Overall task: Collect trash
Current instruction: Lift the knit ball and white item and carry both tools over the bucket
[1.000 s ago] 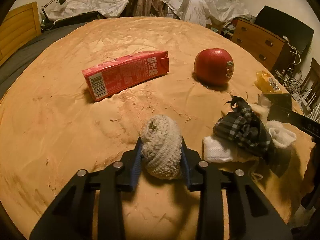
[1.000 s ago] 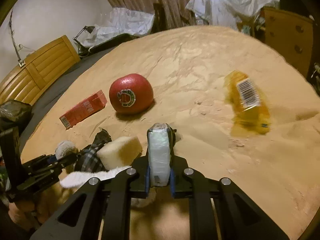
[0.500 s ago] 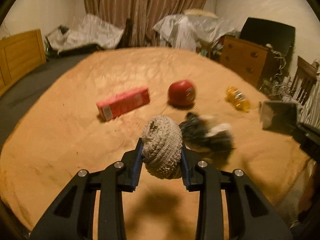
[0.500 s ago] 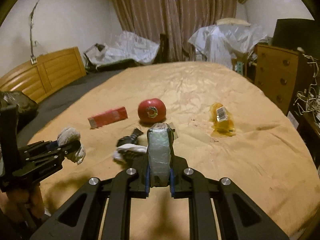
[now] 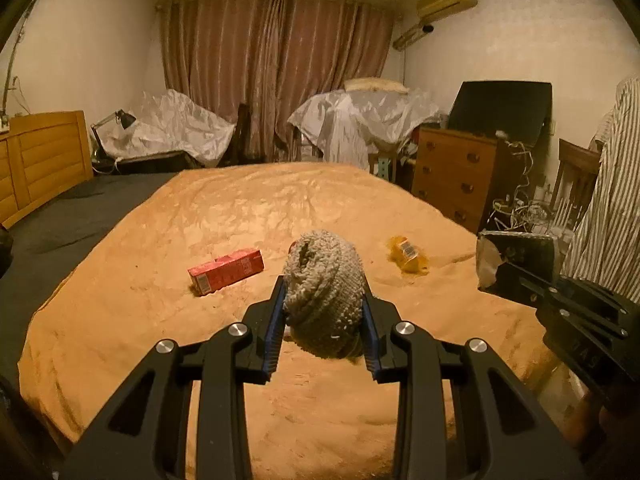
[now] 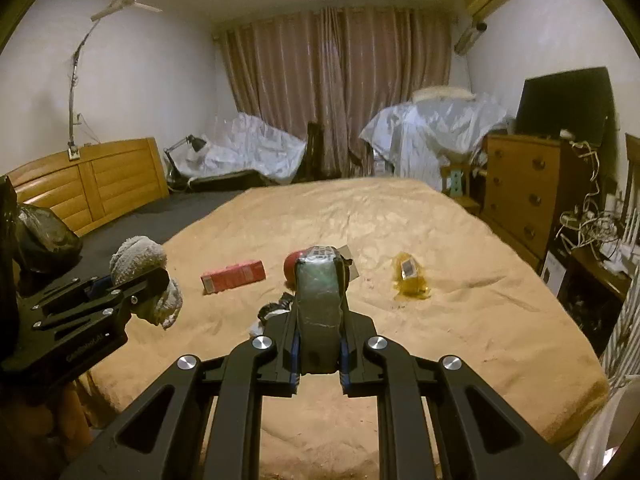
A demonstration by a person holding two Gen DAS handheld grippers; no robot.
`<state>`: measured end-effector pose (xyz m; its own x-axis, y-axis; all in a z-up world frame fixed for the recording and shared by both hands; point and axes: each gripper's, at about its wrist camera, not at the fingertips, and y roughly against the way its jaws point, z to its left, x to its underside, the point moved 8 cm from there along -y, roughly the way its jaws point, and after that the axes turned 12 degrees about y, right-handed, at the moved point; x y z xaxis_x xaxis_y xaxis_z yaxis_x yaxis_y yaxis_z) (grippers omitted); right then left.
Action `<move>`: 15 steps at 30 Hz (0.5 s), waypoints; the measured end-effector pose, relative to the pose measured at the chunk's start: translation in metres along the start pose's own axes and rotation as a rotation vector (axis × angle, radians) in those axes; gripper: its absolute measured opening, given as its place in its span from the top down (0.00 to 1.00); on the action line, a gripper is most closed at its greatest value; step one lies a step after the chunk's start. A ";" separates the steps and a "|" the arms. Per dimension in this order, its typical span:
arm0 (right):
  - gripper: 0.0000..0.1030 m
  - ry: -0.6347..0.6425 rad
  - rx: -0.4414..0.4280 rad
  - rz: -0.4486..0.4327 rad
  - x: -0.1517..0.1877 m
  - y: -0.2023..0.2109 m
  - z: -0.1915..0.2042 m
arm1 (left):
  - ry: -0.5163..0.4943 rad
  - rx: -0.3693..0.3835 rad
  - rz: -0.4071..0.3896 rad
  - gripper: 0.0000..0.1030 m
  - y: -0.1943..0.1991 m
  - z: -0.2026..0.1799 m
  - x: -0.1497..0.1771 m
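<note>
I have the left gripper [image 5: 324, 312] clamped on the knit ball [image 5: 324, 292] and the right gripper [image 6: 320, 320] clamped on the green packet [image 6: 320, 300], both lifted above the bed [image 6: 460, 312], so I should hold the squeeze firm and carry them level to the trash.

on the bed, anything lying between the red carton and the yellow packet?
Right wrist view: the red apple sits between the red carton and the yellow packet, mostly hidden behind the wrapped pack in the right gripper.
</note>
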<state>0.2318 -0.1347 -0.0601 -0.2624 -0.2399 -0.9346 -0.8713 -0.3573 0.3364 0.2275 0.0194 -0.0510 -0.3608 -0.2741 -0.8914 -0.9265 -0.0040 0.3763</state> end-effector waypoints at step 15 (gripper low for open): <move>0.85 0.006 -0.003 -0.066 -0.005 0.051 0.018 | -0.020 0.020 -0.048 0.70 0.030 -0.012 0.003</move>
<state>0.1807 -0.1353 -0.0403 -0.2019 -0.2206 -0.9542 -0.8856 -0.3749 0.2741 0.1998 0.0066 -0.0391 -0.3176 -0.2548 -0.9134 -0.9447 0.0022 0.3279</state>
